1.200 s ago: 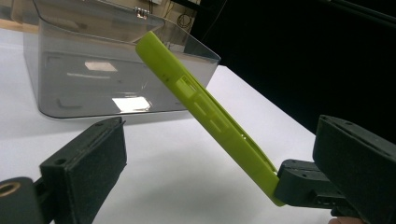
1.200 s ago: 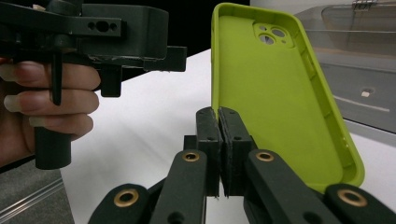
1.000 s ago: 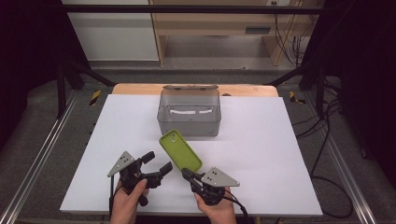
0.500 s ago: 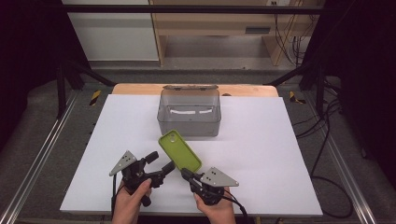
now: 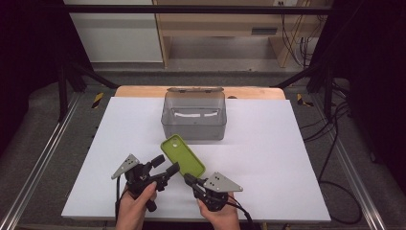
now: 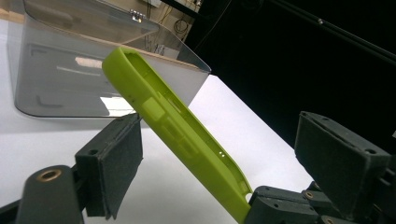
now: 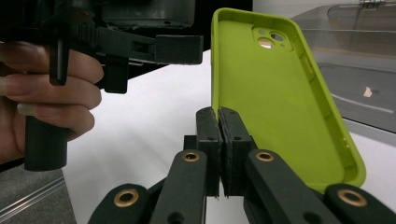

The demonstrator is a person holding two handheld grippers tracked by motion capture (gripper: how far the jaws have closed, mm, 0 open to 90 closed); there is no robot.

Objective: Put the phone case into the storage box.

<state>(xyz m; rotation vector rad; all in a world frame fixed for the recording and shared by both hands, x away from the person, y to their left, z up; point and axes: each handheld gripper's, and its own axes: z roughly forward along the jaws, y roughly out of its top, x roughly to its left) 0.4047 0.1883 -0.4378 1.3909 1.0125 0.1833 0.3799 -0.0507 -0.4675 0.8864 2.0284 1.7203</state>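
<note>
Little has shifted since the earlier frames: our right gripper (image 5: 188, 178) still pinches the green phone case (image 5: 183, 155) by its near rim, aloft before the clear box (image 5: 194, 115), left gripper (image 5: 165, 165) open alongside (light, bendy, slippery; grip its edges).

A white table (image 5: 268, 158) carries a clear grey plastic box (image 5: 194, 116) near its far edge
</note>
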